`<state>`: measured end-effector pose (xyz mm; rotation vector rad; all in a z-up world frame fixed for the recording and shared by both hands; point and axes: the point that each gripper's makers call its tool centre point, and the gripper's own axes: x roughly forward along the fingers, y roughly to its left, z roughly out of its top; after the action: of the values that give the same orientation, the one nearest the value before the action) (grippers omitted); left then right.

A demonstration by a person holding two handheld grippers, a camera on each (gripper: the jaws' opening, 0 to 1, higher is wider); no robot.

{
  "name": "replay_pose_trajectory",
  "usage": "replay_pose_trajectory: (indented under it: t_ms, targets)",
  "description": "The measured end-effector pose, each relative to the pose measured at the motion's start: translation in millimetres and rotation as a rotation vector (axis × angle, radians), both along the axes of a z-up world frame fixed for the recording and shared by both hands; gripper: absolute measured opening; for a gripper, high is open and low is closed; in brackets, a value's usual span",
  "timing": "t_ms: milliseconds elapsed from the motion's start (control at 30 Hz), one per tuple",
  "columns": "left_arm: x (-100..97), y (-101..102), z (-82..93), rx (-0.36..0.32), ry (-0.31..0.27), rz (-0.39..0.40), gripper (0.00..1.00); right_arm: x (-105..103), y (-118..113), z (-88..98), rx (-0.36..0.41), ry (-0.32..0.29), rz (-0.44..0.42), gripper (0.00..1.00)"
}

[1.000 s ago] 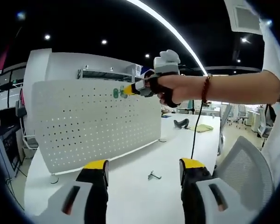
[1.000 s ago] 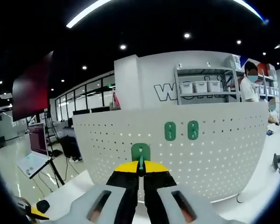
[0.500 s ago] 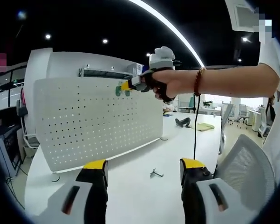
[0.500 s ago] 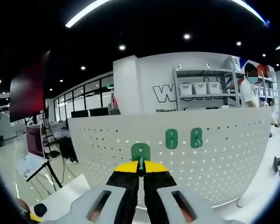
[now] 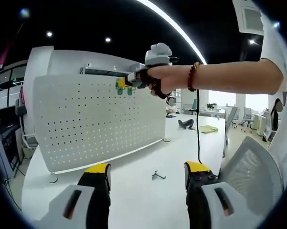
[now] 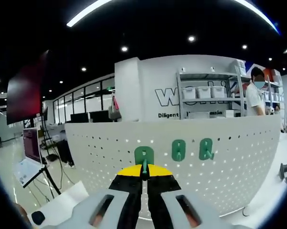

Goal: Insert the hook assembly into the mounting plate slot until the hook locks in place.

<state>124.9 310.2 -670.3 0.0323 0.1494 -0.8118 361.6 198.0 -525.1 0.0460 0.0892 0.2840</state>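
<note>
The left tool [image 5: 145,179] hangs wide and empty over the desk [image 5: 133,191], where one spare hook [image 5: 157,175] lies, while the right tool [image 6: 144,177], pinched on one green hook [image 6: 144,156], holds it up to the pegboard [image 6: 110,152] left of two mounted hooks [image 6: 178,150], likely to seat it beside them

Dark ceiling with a light strip [image 5: 181,33], white table [image 5: 148,200], storage shelves [image 6: 207,90].

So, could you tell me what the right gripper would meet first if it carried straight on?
Most likely the white pegboard, just left of the two green hooks already mounted; the right gripper holds its green hook ahead. Depth is unclear.
</note>
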Motion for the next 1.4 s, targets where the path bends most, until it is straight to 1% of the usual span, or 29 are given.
replay_pose_trajectory:
  t_ms: [133, 200, 300, 367, 433, 600, 867, 1200, 1400]
  targets:
    - [1.2, 2, -0.6, -0.007, 0.001, 0.004, 0.64, 7, -2, 0.1, -0.001, 0.000, -0.013, 0.01]
    - [2.9, 2, -1.3, -0.036, 0.021, 0.008, 0.64, 9, -2, -0.2, 0.007, 0.002, -0.010, 0.01]
    - [2.7, 2, 0.4, -0.031, 0.008, 0.003, 0.65, 12, 0, 0.6, 0.012, 0.003, -0.010, 0.01]
    - [3.4, 1, 0.1, -0.028, 0.012, 0.001, 0.65, 14, -1, 2.6, 0.002, -0.006, -0.019, 0.01]
    - [3.8, 1, 0.8, -0.026, 0.006, -0.001, 0.65, 17, -2, 3.3, 0.002, -0.005, -0.026, 0.01]
    - [3.8, 1, 1.1, -0.033, 0.011, -0.010, 0.65, 22, -2, 1.7, -0.007, 0.000, -0.034, 0.01]
    - [5.1, 1, 0.9, -0.018, 0.003, -0.016, 0.68, 33, -2, -1.1, 0.013, 0.011, -0.050, 0.01]
    - [9.0, 8, -1.8, -0.025, 0.013, 0.003, 0.71, 45, -1, 2.5, 0.012, 0.008, -0.056, 0.01]
    - [9.3, 10, -3.5, -0.029, 0.018, 0.008, 0.75, 50, 0, -2.7, 0.010, 0.020, -0.059, 0.01]
